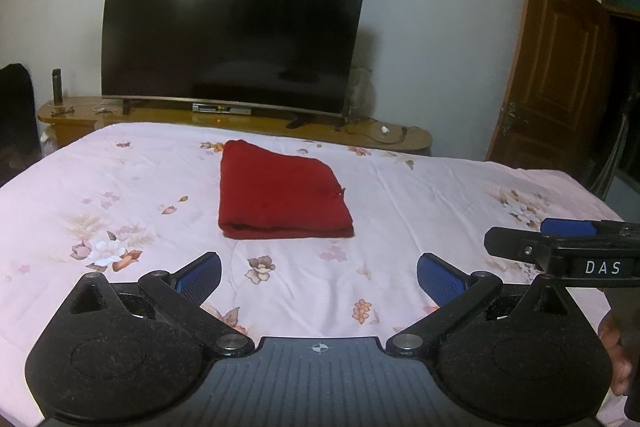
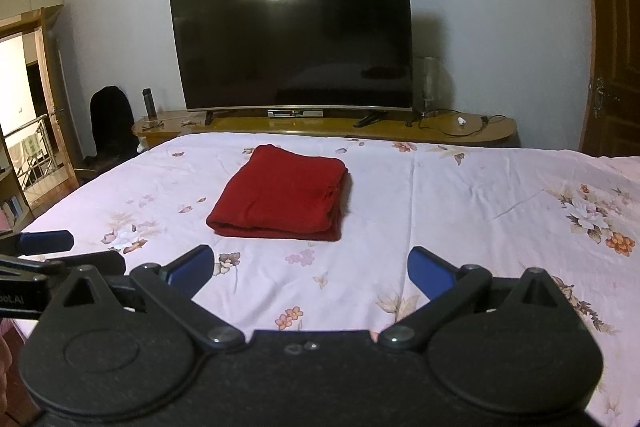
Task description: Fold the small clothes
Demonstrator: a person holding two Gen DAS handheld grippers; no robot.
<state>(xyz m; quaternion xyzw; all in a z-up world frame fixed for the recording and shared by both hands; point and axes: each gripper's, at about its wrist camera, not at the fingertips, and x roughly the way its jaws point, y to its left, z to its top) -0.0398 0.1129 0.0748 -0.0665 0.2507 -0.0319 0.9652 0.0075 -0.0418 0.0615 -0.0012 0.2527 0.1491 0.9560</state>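
A red cloth (image 1: 280, 193) lies folded into a thick rectangle on the pink flowered bedsheet (image 1: 120, 187), its folded edge toward me. My left gripper (image 1: 318, 279) hovers open above the sheet, short of the cloth, nothing between its blue pads. In the right wrist view the same red cloth (image 2: 280, 197) lies ahead and slightly left. My right gripper (image 2: 310, 269) is also open and empty, held back from the cloth. The right gripper (image 1: 560, 243) shows at the right edge of the left wrist view, and the left gripper (image 2: 48, 255) at the left edge of the right wrist view.
A large dark television (image 1: 232, 31) stands on a low wooden cabinet (image 1: 248, 121) beyond the bed. A bottle (image 2: 149, 103) and cables sit on the cabinet. A wooden door (image 1: 556, 67) is at the right. A doorway with a railing (image 2: 24, 131) opens at the left.
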